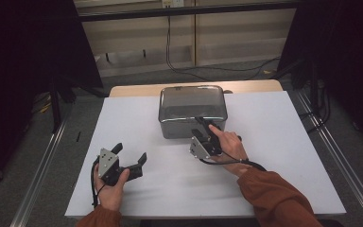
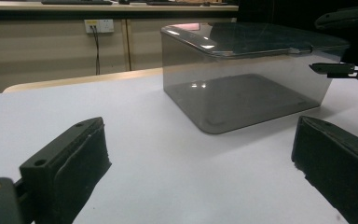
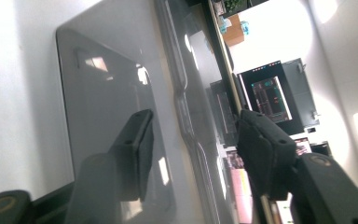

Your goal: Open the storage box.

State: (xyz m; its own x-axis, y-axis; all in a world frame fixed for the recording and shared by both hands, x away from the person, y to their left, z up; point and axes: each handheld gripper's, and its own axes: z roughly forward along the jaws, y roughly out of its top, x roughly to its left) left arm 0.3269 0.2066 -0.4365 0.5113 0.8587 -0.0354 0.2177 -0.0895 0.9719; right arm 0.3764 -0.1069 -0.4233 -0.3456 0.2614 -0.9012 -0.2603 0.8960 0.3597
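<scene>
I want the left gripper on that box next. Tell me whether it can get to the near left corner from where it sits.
Probably yes. The left gripper rests open on the white sheet, and only bare sheet lies between it and the smoky box. The right gripper works the box's other side.

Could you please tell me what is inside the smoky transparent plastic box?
The lidded smoky transparent plastic box appears empty: its bare floor shows through the walls. Reflections on the lid obscure the top-down look.

The right gripper (image 3: pixel 193 154) sat with jaws apart, straddling the lidded edge of the smoky transparent box (image 3: pixel 107 116).
</scene>
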